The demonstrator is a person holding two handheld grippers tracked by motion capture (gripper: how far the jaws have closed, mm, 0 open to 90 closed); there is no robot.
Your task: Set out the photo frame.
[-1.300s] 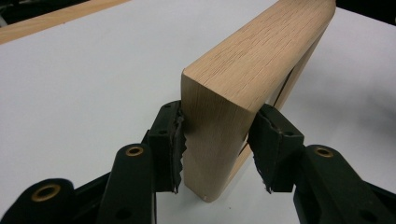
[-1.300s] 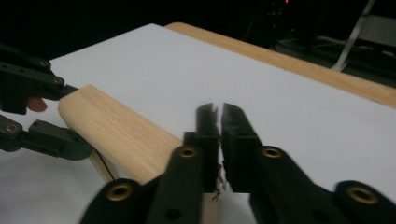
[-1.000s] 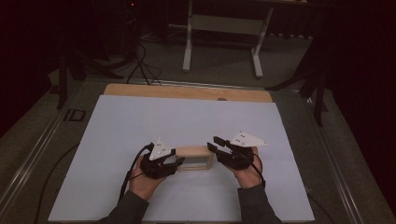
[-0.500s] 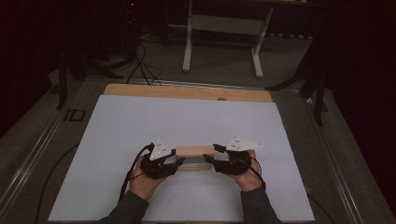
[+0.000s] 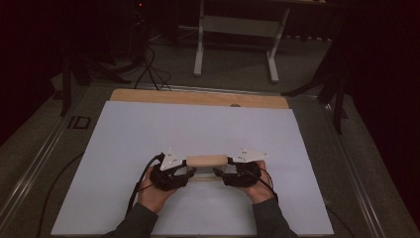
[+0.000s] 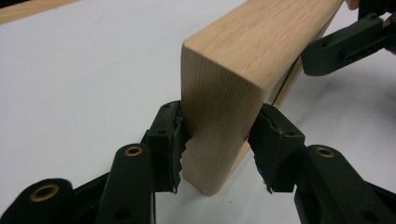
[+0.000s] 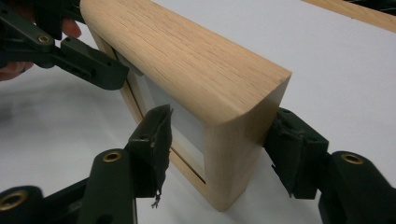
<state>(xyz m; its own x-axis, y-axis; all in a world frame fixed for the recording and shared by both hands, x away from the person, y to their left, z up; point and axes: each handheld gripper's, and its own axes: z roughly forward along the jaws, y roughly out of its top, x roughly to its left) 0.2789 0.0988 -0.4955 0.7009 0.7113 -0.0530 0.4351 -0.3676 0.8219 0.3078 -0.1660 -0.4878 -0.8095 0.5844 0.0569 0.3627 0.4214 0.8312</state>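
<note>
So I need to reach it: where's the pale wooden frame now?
High view: the pale wooden frame stands on the white sheet, near edge, between both tongs.

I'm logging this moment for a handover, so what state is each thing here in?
wooden frame: upright on its edge on the white table sheet, held at both ends.
left gripper: shut on one end of the frame.
right gripper: jaws just opened; near pad off the wood, far pad at the frame's side.
</note>
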